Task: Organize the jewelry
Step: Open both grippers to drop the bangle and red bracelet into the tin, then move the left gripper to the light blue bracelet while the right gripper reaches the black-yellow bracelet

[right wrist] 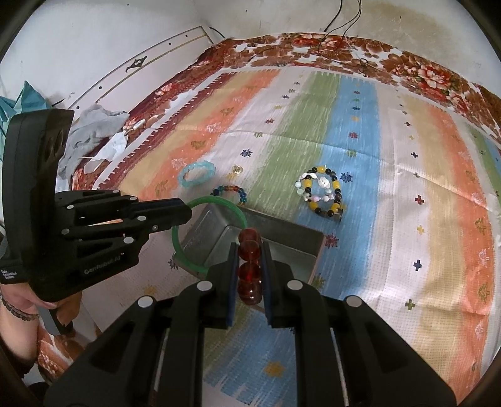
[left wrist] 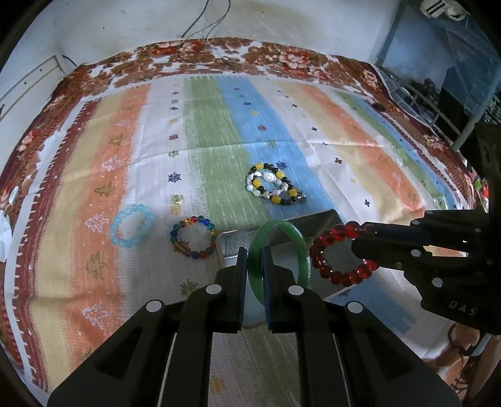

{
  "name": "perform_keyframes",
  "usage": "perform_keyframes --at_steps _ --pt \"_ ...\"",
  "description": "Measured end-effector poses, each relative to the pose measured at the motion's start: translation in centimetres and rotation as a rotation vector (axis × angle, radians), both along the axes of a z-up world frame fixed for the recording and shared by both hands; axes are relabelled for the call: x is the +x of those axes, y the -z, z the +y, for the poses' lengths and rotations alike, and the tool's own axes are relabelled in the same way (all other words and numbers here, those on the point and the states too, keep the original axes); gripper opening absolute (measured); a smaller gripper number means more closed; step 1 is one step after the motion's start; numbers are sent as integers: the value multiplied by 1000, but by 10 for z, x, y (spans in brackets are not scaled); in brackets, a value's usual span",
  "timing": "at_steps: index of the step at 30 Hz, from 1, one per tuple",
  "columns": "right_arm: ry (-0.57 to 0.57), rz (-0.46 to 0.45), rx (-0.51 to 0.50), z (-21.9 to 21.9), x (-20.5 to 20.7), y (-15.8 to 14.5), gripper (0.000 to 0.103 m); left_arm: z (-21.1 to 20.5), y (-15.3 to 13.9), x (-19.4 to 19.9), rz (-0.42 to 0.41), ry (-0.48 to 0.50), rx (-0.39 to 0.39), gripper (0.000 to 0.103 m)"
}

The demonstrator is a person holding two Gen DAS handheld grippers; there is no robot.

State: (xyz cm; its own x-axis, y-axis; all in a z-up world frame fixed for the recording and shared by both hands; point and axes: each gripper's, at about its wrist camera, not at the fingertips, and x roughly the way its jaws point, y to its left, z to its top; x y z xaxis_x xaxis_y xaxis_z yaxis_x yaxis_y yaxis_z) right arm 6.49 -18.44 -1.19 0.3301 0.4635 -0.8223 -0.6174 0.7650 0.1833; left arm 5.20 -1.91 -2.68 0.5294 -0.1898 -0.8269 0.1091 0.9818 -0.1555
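Jewelry is lying on the striped cloth (left wrist: 219, 131); my left gripper (left wrist: 254, 260) is clamping the green bangle (left wrist: 281, 238) and my right gripper (right wrist: 249, 253) the red bead bracelet (right wrist: 249, 266), both seemingly hanging over the metal tin (right wrist: 281, 250).

I am looking down on a striped cloth (left wrist: 219, 125) that is covering the surface in bands of orange, green, blue and white, dotted with small tree and snowflake prints. A brown floral blanket (left wrist: 200, 53) is showing beyond its far edge, meeting a white wall (left wrist: 125, 22). Thin black cables (right wrist: 344, 18) are trailing down that wall. Crumpled grey fabric (right wrist: 90, 131) is lying at the left border in my right wrist view.
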Motion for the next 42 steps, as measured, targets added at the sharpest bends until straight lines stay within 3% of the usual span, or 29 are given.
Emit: perform_keyframes --at_steps 13,17,21,24,42 --pt "30 25 5 -5 8 3 21 9 1 5 3 -32 -21 11" --pt "43 27 2 -6 12 4 33 27 -3 9 0 -78 -44 15" --pt "59 31 5 -9 19 4 34 41 -4 14 9 -107 -76 20" --pt "80 36 -3 -10 28 7 39 49 -2 21 18 -126 -57 26" --pt "180 97 -58 -17 95 32 41 81 31 71 148 -198 35 31"
